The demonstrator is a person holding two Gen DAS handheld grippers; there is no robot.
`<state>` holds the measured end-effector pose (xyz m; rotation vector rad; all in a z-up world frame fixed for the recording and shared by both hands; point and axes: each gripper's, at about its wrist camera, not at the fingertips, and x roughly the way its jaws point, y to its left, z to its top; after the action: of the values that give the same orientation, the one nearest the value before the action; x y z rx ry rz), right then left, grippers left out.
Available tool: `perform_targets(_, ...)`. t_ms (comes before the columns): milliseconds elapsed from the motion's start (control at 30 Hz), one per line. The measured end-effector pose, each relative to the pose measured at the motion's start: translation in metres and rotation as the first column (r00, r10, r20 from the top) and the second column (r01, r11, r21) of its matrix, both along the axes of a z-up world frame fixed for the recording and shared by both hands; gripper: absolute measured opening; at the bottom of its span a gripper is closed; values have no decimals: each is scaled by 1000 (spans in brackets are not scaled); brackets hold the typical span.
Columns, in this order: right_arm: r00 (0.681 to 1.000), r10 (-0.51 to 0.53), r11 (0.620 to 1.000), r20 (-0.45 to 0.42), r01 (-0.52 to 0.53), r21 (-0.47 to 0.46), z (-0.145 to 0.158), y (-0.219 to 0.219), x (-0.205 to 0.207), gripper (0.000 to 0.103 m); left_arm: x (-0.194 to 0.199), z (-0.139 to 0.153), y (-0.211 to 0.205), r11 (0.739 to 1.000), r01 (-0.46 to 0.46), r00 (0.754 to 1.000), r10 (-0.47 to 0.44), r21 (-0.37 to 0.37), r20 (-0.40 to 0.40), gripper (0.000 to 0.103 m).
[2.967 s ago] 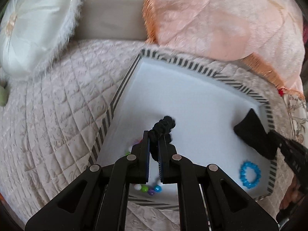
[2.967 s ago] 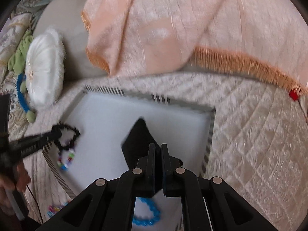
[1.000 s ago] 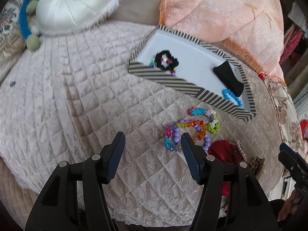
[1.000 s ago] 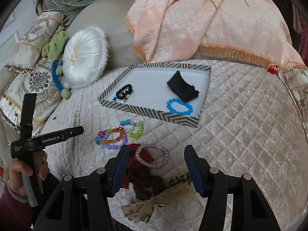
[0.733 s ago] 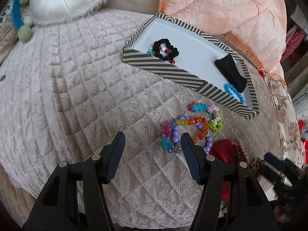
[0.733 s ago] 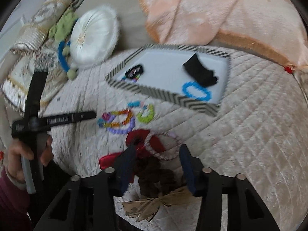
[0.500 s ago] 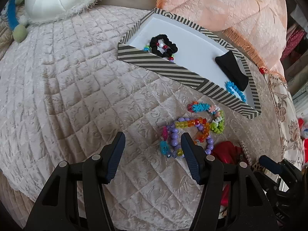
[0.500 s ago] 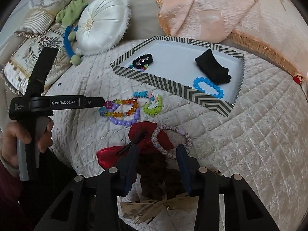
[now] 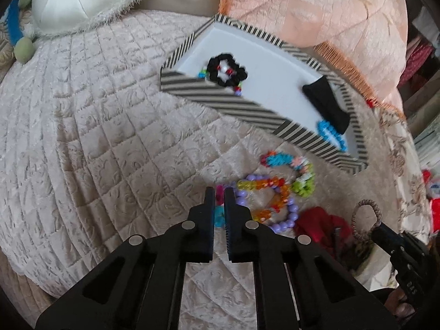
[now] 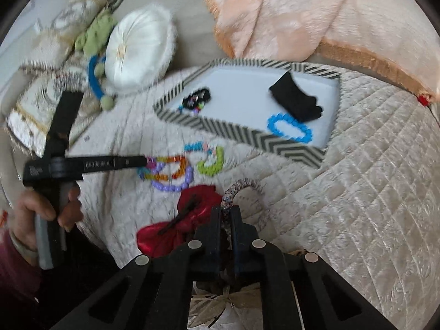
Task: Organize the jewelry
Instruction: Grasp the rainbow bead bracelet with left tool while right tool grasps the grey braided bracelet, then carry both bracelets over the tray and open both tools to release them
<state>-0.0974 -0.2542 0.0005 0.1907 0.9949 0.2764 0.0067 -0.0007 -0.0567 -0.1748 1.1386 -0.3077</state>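
Note:
My left gripper [image 9: 219, 192] is shut on the left end of a multicoloured bead bracelet [image 9: 275, 195] that lies on the quilt; the right wrist view shows its tip at that bracelet [image 10: 170, 173]. My right gripper [image 10: 225, 211] is shut on a braided grey-pink hair tie [image 10: 242, 187], whose loop stands up from the fingers; the left wrist view shows the same hair tie [image 9: 365, 214]. Beyond them, the striped tray [image 9: 233, 104] [image 10: 247, 134] holds a black beaded ring [image 9: 227, 70], a black cloth [image 10: 297, 99] and a blue bead bracelet [image 10: 290, 128].
A teal and green bracelet [image 10: 211, 159] lies between the tray and the grippers. A red bow [image 10: 187, 214] sits just left of my right gripper. A white round cushion [image 10: 137, 52] and a peach blanket [image 10: 302, 13] lie behind the tray. A hand [image 10: 41, 209] holds the left gripper.
Both grippers went from open to shut. The left one came down onto the multicoloured bracelet; the right one sank a little and closed on the braided hair tie, raising its loop.

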Motion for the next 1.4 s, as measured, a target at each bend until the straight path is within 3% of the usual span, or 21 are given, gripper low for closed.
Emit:
perform_targets(200, 999, -30, 999, 43, 28, 45, 20, -10, -6, 6, 3, 30, 0, 1000, 3, 999, -3, 4, 54, 4)
perform_targets(333, 998, -24, 998, 53, 21, 60, 25, -9, -7, 6, 6, 17, 1, 1000, -7, 1000, 8, 30, -10, 9)
perform_targets(400, 998, -24, 998, 51, 21, 65, 23, -8, -7, 6, 6, 7, 0, 998, -11, 999, 13, 54, -32, 33)
perform_targets(433, 999, -23, 998, 48, 20, 66, 22, -8, -7, 6, 5, 0, -2, 998, -10, 999, 13, 67, -40, 38)
perform_targets(533, 999, -21, 998, 41, 18, 64, 19, -8, -7, 6, 7, -14, -8, 997, 4, 998, 1, 81, -66, 40)
perform_targets(633, 999, -22, 998, 38, 19, 68, 18, -8, -5, 6, 10, -25, -15, 991, 17, 998, -9, 134, -60, 33)
perform_targets(700, 999, -19, 998, 38, 17, 68, 17, -8, -5, 6, 13, -27, -12, 988, -2, 999, 10, 152, -49, 13)
perform_targets(800, 999, -16, 997, 41, 13, 70, 18, -6, -5, 6, 15, -23, -3, 996, -19, 998, 24, 92, -59, 4)
perform_targets(1000, 998, -13, 997, 58, 9, 74, 25, -6, -4, 6, 4, 20, 0, 1000, 8, 1000, -8, 3, 10, 3)
perform_targets(1200, 996, -5, 998, 88, 0, 62, 40, -4, 4, 6, 6, 71, -14, 999, 49, 993, -49, 0, 104, 3)
perform_targets(1400, 995, -3, 999, 101, -2, 45, 48, -5, 25, 6, 22, 97, -27, 997, 59, 984, -66, 48, 166, 3)
